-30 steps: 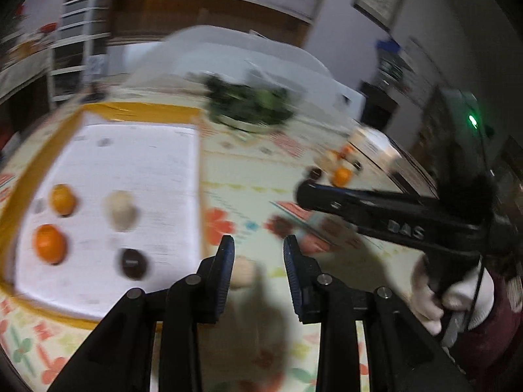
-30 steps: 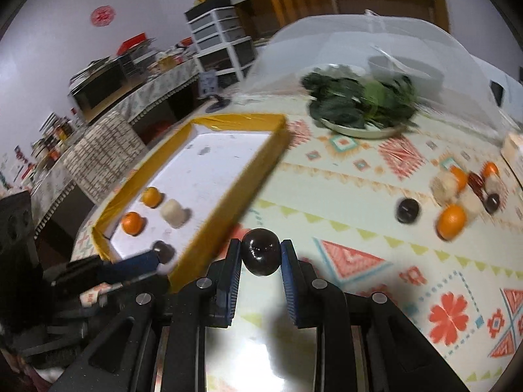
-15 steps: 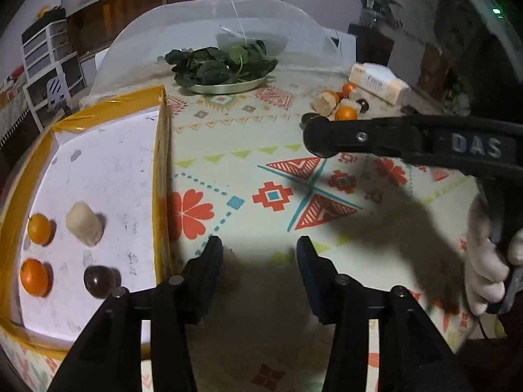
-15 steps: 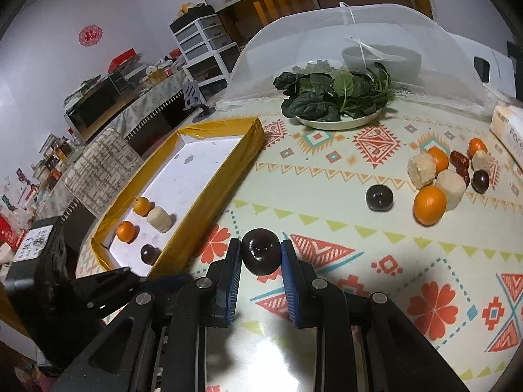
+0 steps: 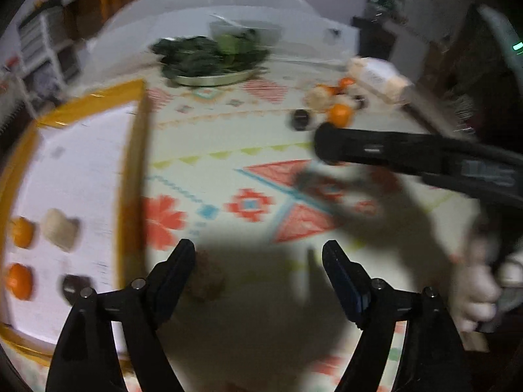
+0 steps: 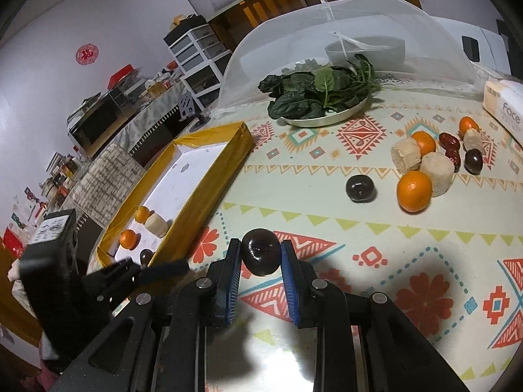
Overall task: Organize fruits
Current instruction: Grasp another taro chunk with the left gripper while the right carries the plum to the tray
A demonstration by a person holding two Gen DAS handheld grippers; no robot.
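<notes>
My right gripper (image 6: 260,258) is shut on a dark round fruit (image 6: 261,255) and holds it above the patterned tablecloth, right of the yellow-rimmed tray (image 6: 225,160). The tray (image 5: 130,163) holds two oranges (image 5: 20,277), a pale chunk (image 5: 60,230) and a dark fruit (image 5: 73,287). My left gripper (image 5: 260,263) is open wide and empty just right of the tray; a brownish piece (image 5: 206,281) lies on the cloth by its left finger. More fruit lies at the far right: an orange (image 6: 414,191), pale chunks (image 6: 436,173), a dark fruit (image 6: 359,187) and red dates (image 6: 451,143).
A metal plate of leafy greens (image 6: 322,96) stands at the back in front of a mesh food cover (image 6: 327,23). A tissue pack (image 6: 505,104) lies at the far right. The right gripper's arm (image 5: 408,156) crosses the left wrist view above the cloth.
My left gripper has opened wider and shifted right, away from the tray. My right gripper still holds the dark fruit and has moved slightly.
</notes>
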